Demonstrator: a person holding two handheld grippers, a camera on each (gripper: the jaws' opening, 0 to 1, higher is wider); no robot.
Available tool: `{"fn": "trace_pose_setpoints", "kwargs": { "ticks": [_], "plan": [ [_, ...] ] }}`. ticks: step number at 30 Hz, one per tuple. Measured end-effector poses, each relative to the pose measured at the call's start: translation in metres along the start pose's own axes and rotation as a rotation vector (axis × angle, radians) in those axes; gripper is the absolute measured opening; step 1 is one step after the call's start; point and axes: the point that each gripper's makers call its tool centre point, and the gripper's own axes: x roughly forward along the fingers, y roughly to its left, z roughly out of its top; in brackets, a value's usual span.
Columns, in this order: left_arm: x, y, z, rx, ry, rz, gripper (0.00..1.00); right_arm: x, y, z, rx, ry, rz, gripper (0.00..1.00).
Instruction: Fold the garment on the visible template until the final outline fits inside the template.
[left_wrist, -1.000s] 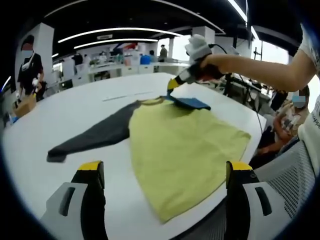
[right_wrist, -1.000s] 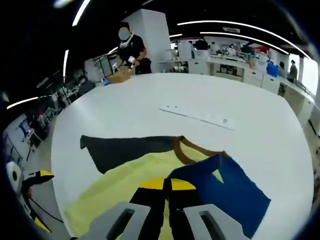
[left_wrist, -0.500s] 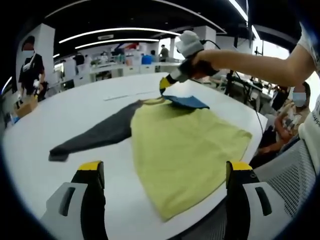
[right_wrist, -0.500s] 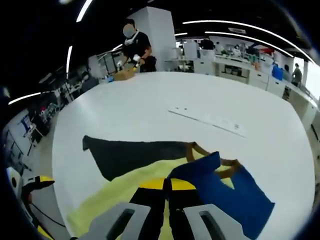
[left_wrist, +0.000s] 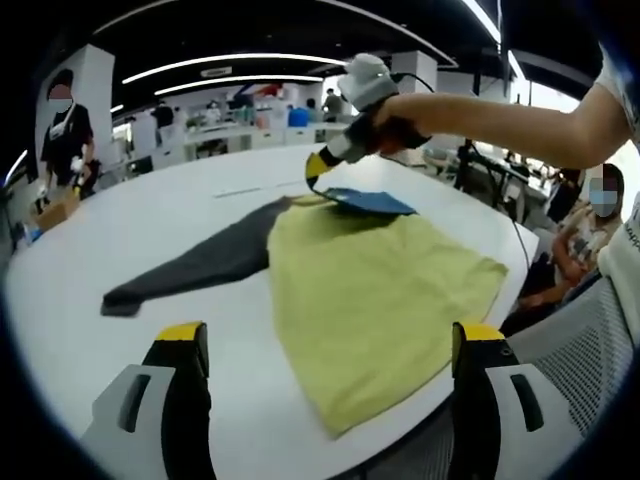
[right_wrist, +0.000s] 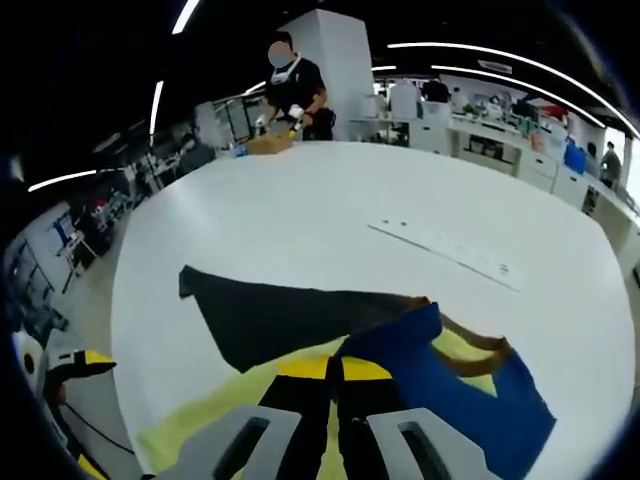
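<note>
A yellow-green shirt (left_wrist: 375, 295) with a brown collar (right_wrist: 478, 338) lies spread on the white table (left_wrist: 160, 225). Its dark grey sleeve (left_wrist: 195, 265) stretches out flat to the left. My right gripper (right_wrist: 335, 368) is shut on the blue sleeve (right_wrist: 440, 390) and holds it over the shirt's body near the collar; the left gripper view shows that gripper (left_wrist: 318, 168) with the blue sleeve (left_wrist: 370, 200). My left gripper (left_wrist: 325, 345) is open, its jaws wide apart above the table's near edge, nothing between them.
A thin strip with dots (right_wrist: 450, 252) lies on the table beyond the shirt. A person (right_wrist: 295, 85) works at the table's far side by a cardboard box (right_wrist: 265, 143). A seated person (left_wrist: 590, 215) and a mesh chair (left_wrist: 585, 350) are at the right.
My right gripper has carried the blue sleeve leftward across the shirt toward the collar and the grey sleeve. The left gripper has stayed where it was.
</note>
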Motion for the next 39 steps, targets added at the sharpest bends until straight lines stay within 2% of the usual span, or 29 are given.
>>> {"fn": "trace_pose_setpoints", "kwargs": {
  "ticks": [6, 10, 17, 23, 29, 36, 39],
  "plan": [
    [-0.001, 0.004, 0.0, 0.0, -0.006, 0.006, 0.98, 0.007, 0.016, 0.004, -0.035, 0.003, 0.031, 0.0],
    [-0.001, 0.004, -0.001, -0.001, -0.002, 0.008, 0.98, 0.011, 0.023, 0.001, -0.052, 0.013, 0.038, 0.0],
    [-0.001, 0.005, -0.003, -0.004, 0.0, 0.008, 0.98, 0.02, 0.034, -0.011, -0.115, 0.053, 0.046, 0.0],
    [0.0, 0.005, -0.002, -0.003, 0.0, 0.005, 0.98, 0.029, 0.043, -0.032, -0.165, 0.103, 0.047, 0.0],
    [0.0, 0.004, -0.003, -0.003, 0.002, 0.003, 0.98, 0.044, 0.047, -0.051, -0.127, 0.131, 0.048, 0.0],
    [-0.001, 0.004, -0.003, -0.005, 0.003, 0.005, 0.99, 0.055, 0.049, -0.065, -0.072, 0.156, 0.06, 0.0],
    [-0.002, 0.005, -0.003, -0.004, 0.001, 0.006, 0.99, 0.055, 0.053, -0.065, -0.056, 0.138, 0.085, 0.0]
  ]
}}
